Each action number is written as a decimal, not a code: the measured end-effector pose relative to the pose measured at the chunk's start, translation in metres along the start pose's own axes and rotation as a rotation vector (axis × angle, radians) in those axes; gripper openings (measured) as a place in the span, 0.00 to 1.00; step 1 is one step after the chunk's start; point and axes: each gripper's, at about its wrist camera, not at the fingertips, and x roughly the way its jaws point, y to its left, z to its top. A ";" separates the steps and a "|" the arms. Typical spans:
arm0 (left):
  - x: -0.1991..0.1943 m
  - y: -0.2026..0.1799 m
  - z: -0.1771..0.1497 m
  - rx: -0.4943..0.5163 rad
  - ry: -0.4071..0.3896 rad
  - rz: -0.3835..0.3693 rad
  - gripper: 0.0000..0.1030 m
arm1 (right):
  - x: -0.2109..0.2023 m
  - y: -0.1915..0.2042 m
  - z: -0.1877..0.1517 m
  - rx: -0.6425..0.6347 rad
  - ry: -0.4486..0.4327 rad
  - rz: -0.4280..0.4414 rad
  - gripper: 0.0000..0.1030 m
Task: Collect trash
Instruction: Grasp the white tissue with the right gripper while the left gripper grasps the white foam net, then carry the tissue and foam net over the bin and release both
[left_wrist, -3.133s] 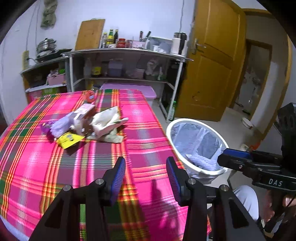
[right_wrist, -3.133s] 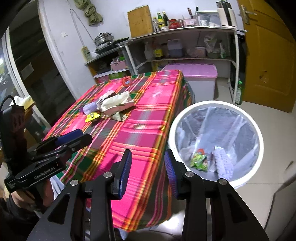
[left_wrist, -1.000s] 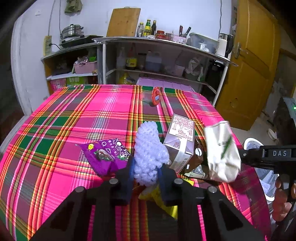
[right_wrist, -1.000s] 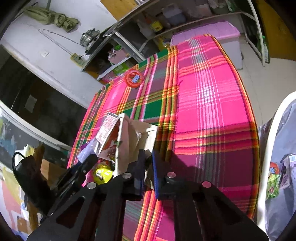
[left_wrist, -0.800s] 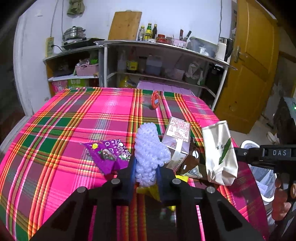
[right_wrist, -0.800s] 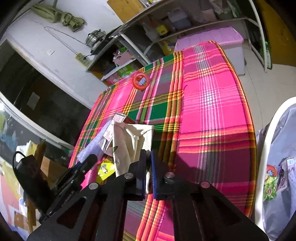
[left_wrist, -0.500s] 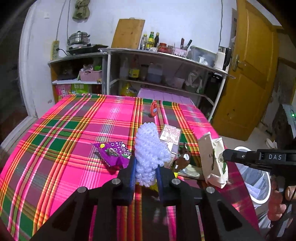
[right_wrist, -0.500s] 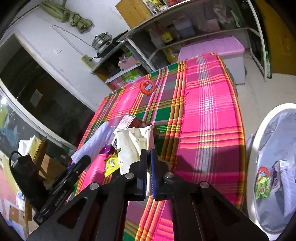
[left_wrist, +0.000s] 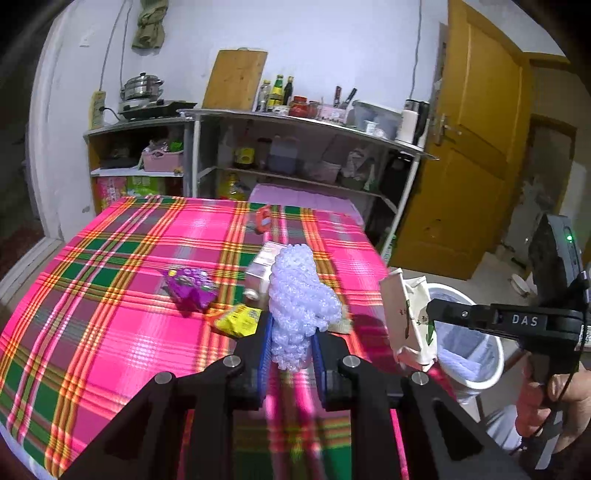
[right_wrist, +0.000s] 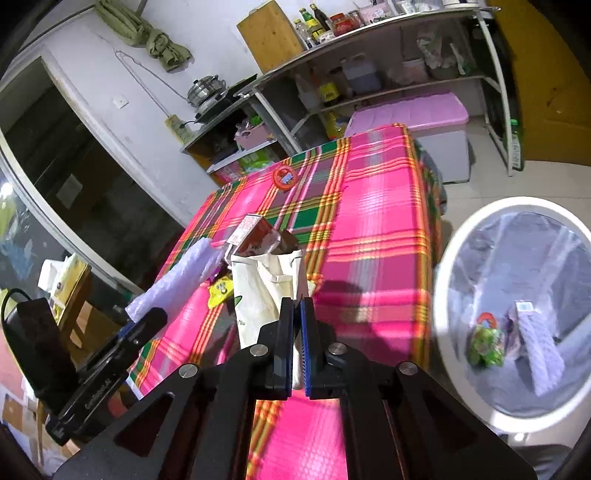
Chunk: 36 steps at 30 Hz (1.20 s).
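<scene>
My left gripper (left_wrist: 290, 349) is shut on a lilac foam net sleeve (left_wrist: 297, 299) and holds it above the plaid table; the sleeve also shows in the right wrist view (right_wrist: 177, 280). My right gripper (right_wrist: 296, 332) is shut on a white paper bag with a green leaf print (right_wrist: 266, 291), lifted off the table near its right edge; the bag also shows in the left wrist view (left_wrist: 406, 314). On the cloth lie a purple snack wrapper (left_wrist: 188, 286), a yellow wrapper (left_wrist: 238, 319) and a brown-white carton (right_wrist: 255, 234). A white trash bin (right_wrist: 461, 236) stands on the floor to the right.
A red round lid (right_wrist: 284, 176) lies at the table's far end. The bin holds a green packet (right_wrist: 485, 345) and a foam sleeve (right_wrist: 535, 343). Metal shelves (left_wrist: 295, 122) stand behind the table, a pink storage box (right_wrist: 424, 110) below them, a yellow door (left_wrist: 472, 155) to the right.
Both grippers have closed on their items and lifted them off the pile, drawing back and toward the bin side. The carton and wrappers stay on the cloth.
</scene>
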 end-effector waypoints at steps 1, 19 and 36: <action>-0.003 -0.004 -0.002 0.004 0.001 -0.006 0.19 | -0.005 -0.002 -0.002 -0.003 -0.004 -0.003 0.04; -0.017 -0.075 -0.019 0.081 0.035 -0.116 0.19 | -0.064 -0.033 -0.022 0.010 -0.086 -0.066 0.04; 0.024 -0.140 -0.016 0.182 0.099 -0.205 0.19 | -0.098 -0.100 -0.027 0.117 -0.139 -0.155 0.04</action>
